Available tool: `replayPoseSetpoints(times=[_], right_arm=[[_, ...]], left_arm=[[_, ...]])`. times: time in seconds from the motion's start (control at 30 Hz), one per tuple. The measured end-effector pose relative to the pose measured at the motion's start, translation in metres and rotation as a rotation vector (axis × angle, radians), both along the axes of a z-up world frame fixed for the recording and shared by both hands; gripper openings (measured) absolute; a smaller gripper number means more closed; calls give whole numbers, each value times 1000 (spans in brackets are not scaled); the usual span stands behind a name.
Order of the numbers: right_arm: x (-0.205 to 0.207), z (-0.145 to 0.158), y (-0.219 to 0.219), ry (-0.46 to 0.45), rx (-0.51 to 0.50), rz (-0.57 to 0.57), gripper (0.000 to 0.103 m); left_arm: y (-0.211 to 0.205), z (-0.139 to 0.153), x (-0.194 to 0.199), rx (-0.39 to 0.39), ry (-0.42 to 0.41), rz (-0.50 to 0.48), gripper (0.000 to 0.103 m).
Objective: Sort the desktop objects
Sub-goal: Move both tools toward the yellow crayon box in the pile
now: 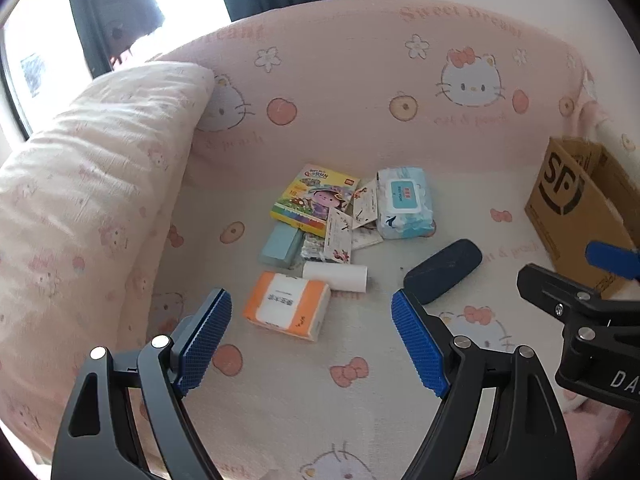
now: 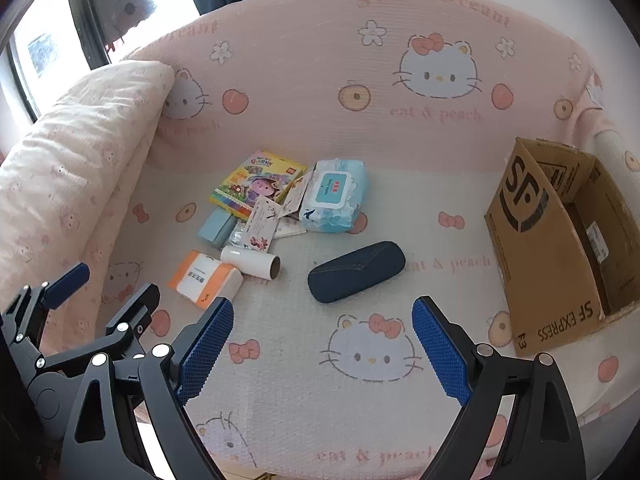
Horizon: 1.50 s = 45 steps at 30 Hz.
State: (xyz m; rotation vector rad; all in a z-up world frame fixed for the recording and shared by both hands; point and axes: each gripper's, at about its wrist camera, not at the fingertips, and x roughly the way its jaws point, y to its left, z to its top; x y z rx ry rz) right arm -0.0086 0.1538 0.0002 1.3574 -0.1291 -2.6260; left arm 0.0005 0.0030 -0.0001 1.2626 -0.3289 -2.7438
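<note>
Pink cartoon-cat fabric (image 2: 320, 380) covers the padded seat on which all items lie; a matching quilted cushion (image 1: 92, 184) stands along its left side.

Left claw (image 1: 312, 344): fingers spread wide apart, holding nothing, above the fabric near the front edge. The orange-and-white tissue pack (image 1: 286, 306) lies just ahead, between the two blue pads in the left wrist view.

Right claw (image 2: 322, 352): fingers likewise spread apart and empty, over a cat face printed on the fabric. The dark blue glasses case (image 2: 356, 272) lies just ahead of it, apart from the other items.

Items to be sorted sit in a loose cluster near the middle of the seat:
- white paper roll (image 2: 252, 262) on its side, touching the far edge of the tissue pack;
- pale blue block (image 2: 218, 228) behind the roll;
- colourful crayon box (image 2: 258, 184) at the rear left, lying flat;
- wet-wipes pack (image 2: 334, 196) in blue and white at the rear right;
- several printed cards (image 2: 264, 220) overlapping between the crayon box and the wipes, with a small shiny packet (image 1: 314, 246) partly under them.

Brown cardboard box (image 2: 560, 248) marked SF Express stands at the right side of the seat, well apart from the cluster, its top open. What lies inside cannot be made out.
</note>
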Motion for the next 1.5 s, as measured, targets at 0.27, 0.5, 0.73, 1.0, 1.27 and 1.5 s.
replayPoseSetpoints(times=[0.27,0.5,0.73,1.0,1.27,1.5], right_arm=[[6,6,-1,51,20,1,91],[0,5,-1,32,27,4,91],[-6,2,-7,17,4,8,91],[-19,-7,-23,-6,29,50,91],[-66,-36,-39,-71,-20,72,91],[-125,-72,-49,-112,-84,82,91]], left_arm=[[26,-6,8,-29,70,-50,85],[7,-1,3,43,11,-39,85],[-4,-5,-6,52,29,-26,85],[-17,-18,-26,101,14,-19,85],[-33,-43,-68,105,14,-16,85],[-51,-72,-115,144,22,-10,85]])
